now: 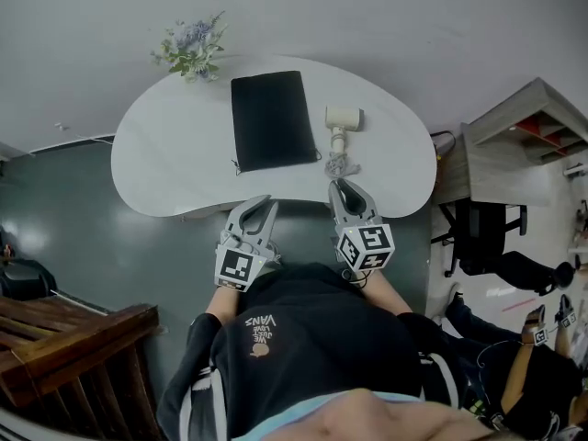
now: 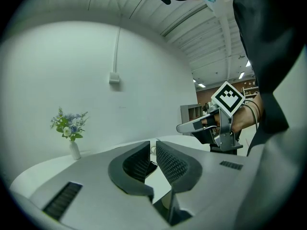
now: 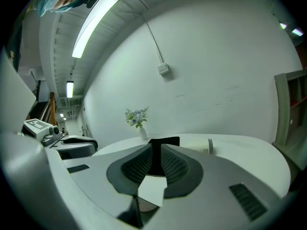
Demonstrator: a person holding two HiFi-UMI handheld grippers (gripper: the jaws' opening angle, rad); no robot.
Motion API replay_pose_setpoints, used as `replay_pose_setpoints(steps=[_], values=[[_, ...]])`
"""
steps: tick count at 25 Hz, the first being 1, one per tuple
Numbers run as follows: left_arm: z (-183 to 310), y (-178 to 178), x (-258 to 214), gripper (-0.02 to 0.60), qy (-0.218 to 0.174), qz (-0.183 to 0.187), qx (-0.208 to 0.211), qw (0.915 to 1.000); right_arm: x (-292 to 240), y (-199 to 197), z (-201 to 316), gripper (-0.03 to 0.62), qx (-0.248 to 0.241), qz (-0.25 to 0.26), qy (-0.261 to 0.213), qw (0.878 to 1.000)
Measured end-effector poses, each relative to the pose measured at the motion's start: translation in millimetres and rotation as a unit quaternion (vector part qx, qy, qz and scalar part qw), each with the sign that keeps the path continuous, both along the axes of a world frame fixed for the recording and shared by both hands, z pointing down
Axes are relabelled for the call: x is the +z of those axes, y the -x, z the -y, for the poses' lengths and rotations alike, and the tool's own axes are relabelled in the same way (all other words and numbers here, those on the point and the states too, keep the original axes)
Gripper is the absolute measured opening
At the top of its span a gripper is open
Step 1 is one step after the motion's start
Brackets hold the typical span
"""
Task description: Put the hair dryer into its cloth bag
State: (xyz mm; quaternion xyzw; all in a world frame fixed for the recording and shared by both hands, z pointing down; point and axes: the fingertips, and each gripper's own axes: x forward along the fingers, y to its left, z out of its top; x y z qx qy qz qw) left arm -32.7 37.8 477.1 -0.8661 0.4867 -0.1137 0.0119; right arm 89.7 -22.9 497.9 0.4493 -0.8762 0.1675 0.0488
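- Flowers in a small white vase stand at the far left edge of the white table. They also show left of the jaws in the left gripper view.
- Moving right, the black cloth bag lies flat in the middle of the table. It runs lengthwise from the far edge toward the near edge and is empty as far as I can tell.
- Just right of the bag, and clear of it, the cream hair dryer lies on the tabletop. Its head points toward the far edge and its handle toward the near edge.
- The hair dryer's cord is bunched in a grey bundle at the end of the handle, close to the near edge.
- Down at the near edge, the left gripper hovers with its tips just short of the table, below the bag's near end. Its own view shows the fingers drawn together with nothing between them.
- The right gripper reaches in over the near edge, its tip just beside the cord bundle. Whether it touches the bundle I can't tell.
- Its own view has the fingers closed too, gripping nothing. The bag lies straight ahead and the hair dryer off to the right.
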Motion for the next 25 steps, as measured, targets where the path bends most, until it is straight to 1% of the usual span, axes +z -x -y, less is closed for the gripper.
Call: replay_pose_setpoints(steps=[2, 7, 15, 17, 18, 19, 25], values=[[8.1, 8.8, 5.5, 0.032, 0.007, 0.004, 0.017, 0.9998, 3.0, 6.0, 5.3, 0.048, 0.018, -0.002, 0.002, 1.000], [25.8, 26.8, 18.3, 0.089, 0.026, 0.009, 0.062, 0.9977, 10.8, 17.1, 14.8, 0.048, 0.063, -0.008, 0.011, 0.998], [39.2, 49.1, 40.9, 0.114, 0.048, 0.023, 0.123, 0.9910, 20.7, 29.8, 19.0, 0.054, 0.117, -0.020, 0.021, 0.993], [39.6, 53.6, 45.4, 0.118, 0.054, 0.025, 0.134, 0.9892, 24.5, 32.0, 19.5, 0.075, 0.126, -0.022, 0.028, 0.991], [40.5, 55.3, 46.6, 0.123, 0.055, 0.024, 0.139, 0.9885, 26.1, 32.6, 20.3, 0.107, 0.130, -0.024, 0.032, 0.991], [41.7, 56.6, 47.7, 0.123, 0.056, 0.025, 0.142, 0.9879, 27.6, 32.9, 21.5, 0.120, 0.133, -0.026, 0.035, 0.990], [49.4, 58.2, 60.9, 0.127, 0.067, 0.034, 0.149, 0.9859, 43.9, 20.3, 39.9, 0.160, 0.142, -0.056, 0.063, 0.986]])
